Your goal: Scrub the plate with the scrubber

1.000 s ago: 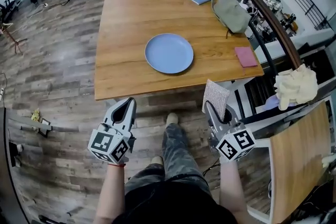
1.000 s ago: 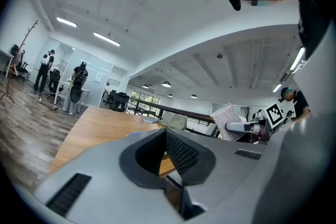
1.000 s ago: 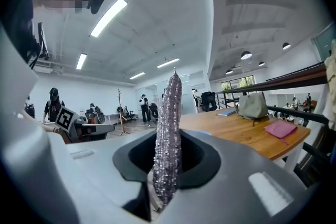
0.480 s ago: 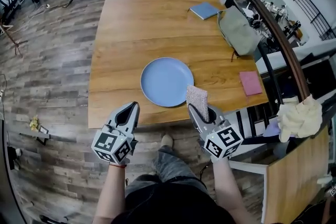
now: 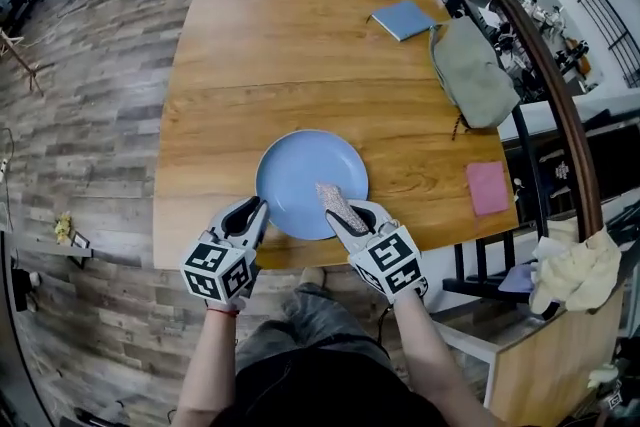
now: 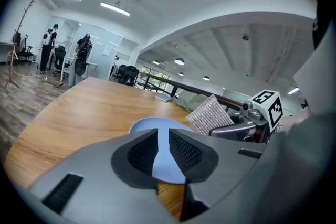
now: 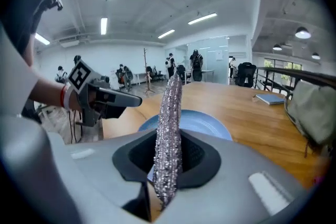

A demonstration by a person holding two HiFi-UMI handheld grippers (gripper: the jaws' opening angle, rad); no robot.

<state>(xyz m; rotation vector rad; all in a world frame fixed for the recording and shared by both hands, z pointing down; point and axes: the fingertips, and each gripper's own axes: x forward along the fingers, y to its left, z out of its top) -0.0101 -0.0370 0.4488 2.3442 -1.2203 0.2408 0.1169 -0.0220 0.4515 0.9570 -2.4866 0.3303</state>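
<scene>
A round blue plate (image 5: 305,177) lies on the wooden table (image 5: 260,45) near its front edge. My right gripper (image 5: 341,214) is shut on a grey scrubber pad (image 5: 335,204), which stands edge-up over the plate's near rim. In the right gripper view the scrubber (image 7: 169,123) stands between the jaws with the plate (image 7: 207,120) behind it. My left gripper (image 5: 254,211) sits at the plate's near left rim. Its jaws have just been opening to a narrow gap with nothing between them. Through that gap (image 6: 161,139) the plate (image 6: 152,124) shows.
A grey bag (image 5: 475,70) and a blue notebook (image 5: 403,18) lie at the table's far right, and a pink cloth (image 5: 489,187) near its right edge. A dark railing (image 5: 540,65) runs along the right. A pale cloth (image 5: 575,270) hangs over a second desk.
Both grippers have come forward and down from over the floor to the table's front edge. The scrubber now stands over the plate's near rim.
</scene>
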